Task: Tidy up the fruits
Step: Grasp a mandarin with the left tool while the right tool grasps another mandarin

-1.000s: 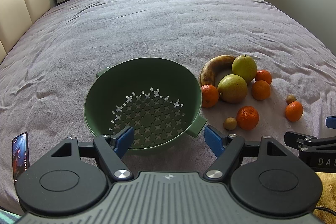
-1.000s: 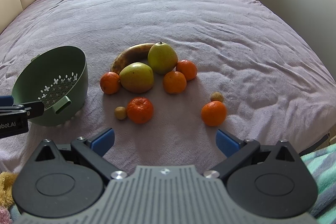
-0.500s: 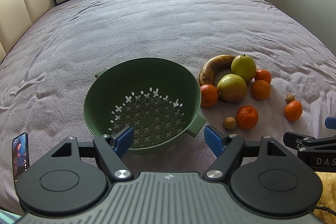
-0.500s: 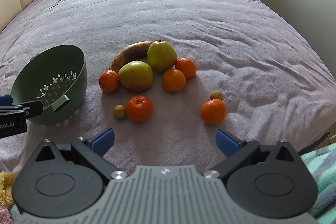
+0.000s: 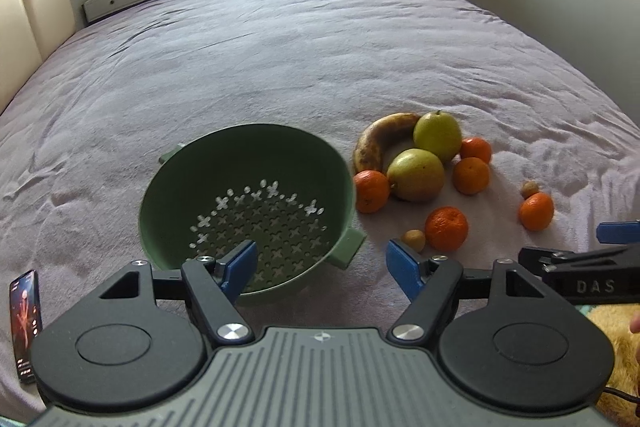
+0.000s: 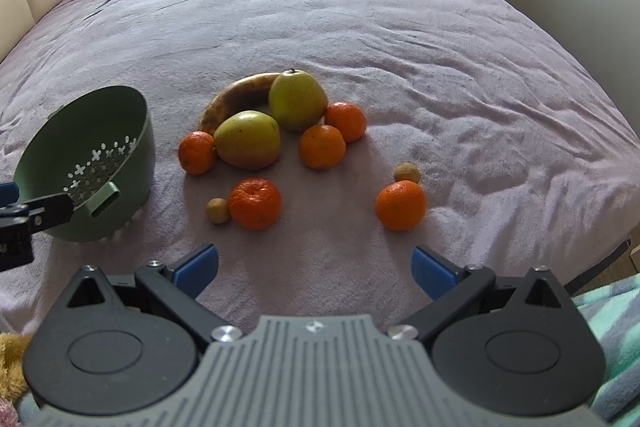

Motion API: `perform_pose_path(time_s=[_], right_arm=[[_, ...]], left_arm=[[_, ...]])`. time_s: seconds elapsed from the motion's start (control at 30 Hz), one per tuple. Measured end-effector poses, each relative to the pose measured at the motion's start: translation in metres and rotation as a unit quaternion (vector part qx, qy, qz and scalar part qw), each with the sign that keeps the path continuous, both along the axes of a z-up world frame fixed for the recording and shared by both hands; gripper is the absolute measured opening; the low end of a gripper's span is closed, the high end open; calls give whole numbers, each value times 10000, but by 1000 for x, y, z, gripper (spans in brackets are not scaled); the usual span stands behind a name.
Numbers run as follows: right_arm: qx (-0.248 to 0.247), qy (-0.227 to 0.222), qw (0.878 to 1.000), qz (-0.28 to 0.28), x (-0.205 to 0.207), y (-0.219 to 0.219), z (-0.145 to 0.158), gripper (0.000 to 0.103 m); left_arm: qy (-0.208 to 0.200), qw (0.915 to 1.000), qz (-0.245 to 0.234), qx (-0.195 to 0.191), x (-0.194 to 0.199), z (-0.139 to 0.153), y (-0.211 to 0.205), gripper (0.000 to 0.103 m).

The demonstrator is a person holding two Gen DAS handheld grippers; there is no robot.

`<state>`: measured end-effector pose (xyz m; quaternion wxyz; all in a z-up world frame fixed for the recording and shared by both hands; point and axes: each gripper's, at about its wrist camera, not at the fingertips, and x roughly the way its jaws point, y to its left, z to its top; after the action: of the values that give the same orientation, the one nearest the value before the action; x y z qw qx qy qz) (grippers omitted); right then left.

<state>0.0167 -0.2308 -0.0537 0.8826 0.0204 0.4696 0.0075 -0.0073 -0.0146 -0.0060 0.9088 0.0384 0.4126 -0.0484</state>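
White letters reading "DAS" are showing on the right gripper's black finger (image 5: pixel 592 285), which is poking in to the right of the left gripper (image 5: pixel 320 265). From the left wrist, the left gripper's blue pads are closing with nothing between them, and the green colander (image 5: pixel 248 203) is sitting on the bed (image 5: pixel 280 59) just ahead, its near rim partly behind the left pad. Ahead and to the right, a banana (image 5: pixel 380 141), two pears and several mandarins are lying clustered. A phone (image 5: pixel 25 325) is lying off to the left.

From the right wrist, the right gripper (image 6: pixel 314 269) is standing wide open and empty. One mandarin (image 6: pixel 255 203) is lying straight ahead, a small brown fruit (image 6: pixel 218 209) touching it; another mandarin (image 6: pixel 400 205) is lying ahead-right. Nothing is blocking the way.
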Motion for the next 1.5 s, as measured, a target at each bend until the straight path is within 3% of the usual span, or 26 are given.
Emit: perform_pose_path(time_s=[0.2, 0.37, 0.77, 1.17, 1.3, 1.5], right_arm=[[410, -67, 9987, -285, 5, -20, -4, 99], [572, -217, 9968, -521, 10, -33, -9, 80], [329, 77, 9947, -972, 37, -54, -28, 66], [86, 279, 9937, -1078, 66, -56, -53, 64], [107, 346, 9931, -1119, 73, -58, -60, 63], [61, 481, 9932, -1062, 83, -55, -70, 52]], left_arm=[[56, 9979, -548, -327, 2, -4, -17, 73], [43, 9945, -956, -422, 5, -12, -37, 64], [49, 9883, -1378, -650, 37, -47, -75, 64], [277, 9903, -1329, -287, 67, -76, -95, 72], [487, 9892, -1338, -348, 75, -84, -96, 72], [572, 9874, -1438, -330, 82, -92, -101, 72]])
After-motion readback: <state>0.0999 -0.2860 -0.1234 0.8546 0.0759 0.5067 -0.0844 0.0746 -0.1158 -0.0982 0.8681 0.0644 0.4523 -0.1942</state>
